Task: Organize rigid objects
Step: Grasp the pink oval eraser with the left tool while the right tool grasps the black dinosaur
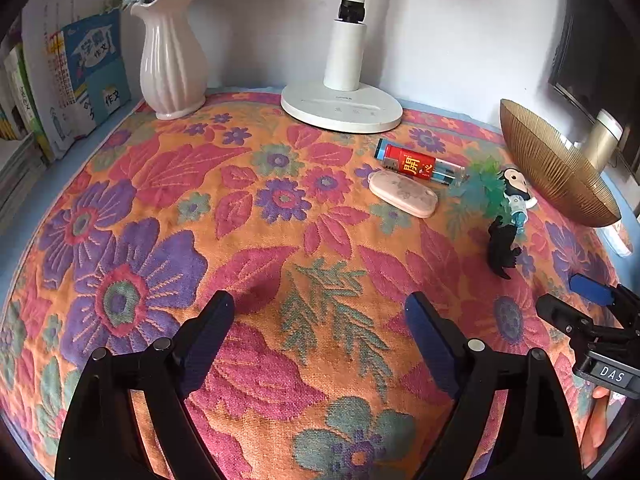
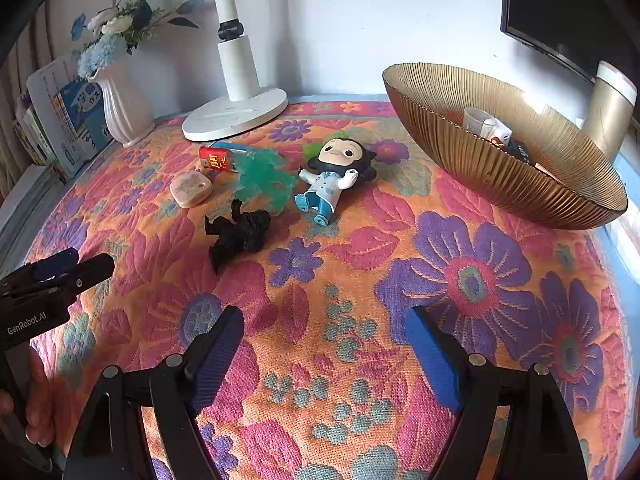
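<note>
Gold ribbed bowl [image 2: 504,160] far ahead-right of right gripper [image 2: 324,344] fingers, already holding few items; curved base, hard drop could rock it.
Doll figure [image 2: 332,176], green plastic plant [image 2: 260,180], black gorilla figure [image 2: 240,236], red lighter [image 2: 216,158], pink oval case [image 2: 191,188] bunched ahead-left: closing on one risks nudging neighbour.
Left gripper [image 1: 320,316] fingers wide, empty; right likewise.
Textured cloth on table [image 2: 360,272] may snag fingertips.

Both wrist views look steeply down, close over floral cloth [image 1: 256,264]; share toy cluster, gold bowl [image 2: 520,184].
</note>
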The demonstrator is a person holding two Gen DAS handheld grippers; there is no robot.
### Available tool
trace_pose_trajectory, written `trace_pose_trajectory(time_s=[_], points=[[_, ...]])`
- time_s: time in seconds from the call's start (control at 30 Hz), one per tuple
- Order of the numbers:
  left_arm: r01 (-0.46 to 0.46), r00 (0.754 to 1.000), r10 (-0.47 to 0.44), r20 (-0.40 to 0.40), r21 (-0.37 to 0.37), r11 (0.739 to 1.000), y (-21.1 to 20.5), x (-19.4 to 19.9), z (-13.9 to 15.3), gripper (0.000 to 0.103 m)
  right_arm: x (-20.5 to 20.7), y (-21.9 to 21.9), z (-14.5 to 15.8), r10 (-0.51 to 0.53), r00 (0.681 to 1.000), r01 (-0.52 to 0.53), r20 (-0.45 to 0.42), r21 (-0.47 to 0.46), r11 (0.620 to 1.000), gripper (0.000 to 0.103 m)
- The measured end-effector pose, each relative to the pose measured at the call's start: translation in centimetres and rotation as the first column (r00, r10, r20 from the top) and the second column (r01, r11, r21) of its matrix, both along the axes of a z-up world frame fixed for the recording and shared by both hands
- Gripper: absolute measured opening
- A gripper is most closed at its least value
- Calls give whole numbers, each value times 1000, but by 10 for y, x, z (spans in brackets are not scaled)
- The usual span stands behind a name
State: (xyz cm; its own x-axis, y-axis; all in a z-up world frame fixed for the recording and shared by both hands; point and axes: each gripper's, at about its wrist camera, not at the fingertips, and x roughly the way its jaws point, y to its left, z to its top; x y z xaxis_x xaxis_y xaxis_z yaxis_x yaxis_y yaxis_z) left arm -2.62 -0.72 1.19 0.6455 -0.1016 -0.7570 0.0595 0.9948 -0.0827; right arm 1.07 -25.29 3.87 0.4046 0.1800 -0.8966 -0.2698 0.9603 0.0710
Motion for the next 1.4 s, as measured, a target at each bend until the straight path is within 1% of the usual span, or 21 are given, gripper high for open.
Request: trace_pose_trajectory(time_s=[0.13, 0.33, 0.43, 0.47, 0.53, 0.57, 0.6, 0.63, 0.73, 0.8, 0.83, 0.93, 1.0, 1.07, 1.13, 1.2, 1.3, 1.4], points=[[10, 1000, -10, -1, 9, 1000, -2, -1, -1, 87, 2, -1, -2, -11, 1000, 11, -10, 4, 1000, 87], [10, 1000, -10, -10, 4, 1000, -1, 0, -2, 87, 1, 0, -2, -12, 1000, 12, -15, 3, 1000, 88], [19, 999, -19, -43, 10, 1000, -2, 5, -2, 87, -1, -1, 4, -25, 1000, 25, 1, 7, 1000, 88], [32, 997, -32, -66, 4, 999, -2, 10, -2, 87, 0, 0, 6, -25, 1000, 26, -12, 20, 999, 88], [52, 994, -55, -90, -30, 998, -3, 19, 5, 87, 3, 3, 9, -17, 998, 21, -56, 88, 996, 88], [59, 994, -64, -87, -58, 997, -4, 24, 11, 87, 5, 8, 12, -9, 998, 17, -65, 126, 992, 88], [58, 995, -64, -78, -75, 996, -6, 30, 17, 87, 7, 14, 14, -2, 998, 10, -61, 136, 991, 88], [59, 996, -64, -65, -73, 996, -10, 36, 24, 87, 10, 23, 15, 12, 999, -5, -52, 126, 992, 88], [114, 992, -113, -53, 14, 993, -37, 61, 32, 87, 21, 46, 10, 41, 998, -39, -36, 67, 997, 88], [133, 989, -128, -74, 72, 988, -53, 80, 24, 87, 29, 55, 3, 53, 998, -51, -32, 57, 997, 88], [141, 987, -134, -89, 82, 987, -57, 88, 19, 87, 33, 57, 0, 50, 998, -48, -35, 57, 997, 88], [167, 980, -157, -121, 74, 983, -65, 102, 5, 87, 42, 58, -8, 33, 999, -31, -31, 53, 998, 88], [163, 980, -151, -130, 93, 982, -66, 107, -2, 87, 44, 59, -12, 39, 999, -38, -34, 46, 998, 88], [171, 981, -161, -112, 87, 981, -61, 105, -4, 87, 46, 56, -14, 37, 998, -35, -41, 46, 998, 85], [164, 982, -154, -114, 91, 982, -51, 99, -3, 87, 46, 47, -14, 8, 999, -4, -47, 67, 998, 73], [144, 985, -134, -112, 87, 986, -34, 91, -2, 87, 43, 32, -11, -17, 999, 23, -48, 115, 993, 68], [82, 991, -70, -112, 105, 991, -5, 83, -3, 87, 38, 8, -7, -85, 996, 91, -38, 186, 978, 67], [70, 990, -65, -122, 43, 997, 12, 84, -2, 87, 40, -9, -8, -127, 990, 140, -63, 272, 952, 68]])
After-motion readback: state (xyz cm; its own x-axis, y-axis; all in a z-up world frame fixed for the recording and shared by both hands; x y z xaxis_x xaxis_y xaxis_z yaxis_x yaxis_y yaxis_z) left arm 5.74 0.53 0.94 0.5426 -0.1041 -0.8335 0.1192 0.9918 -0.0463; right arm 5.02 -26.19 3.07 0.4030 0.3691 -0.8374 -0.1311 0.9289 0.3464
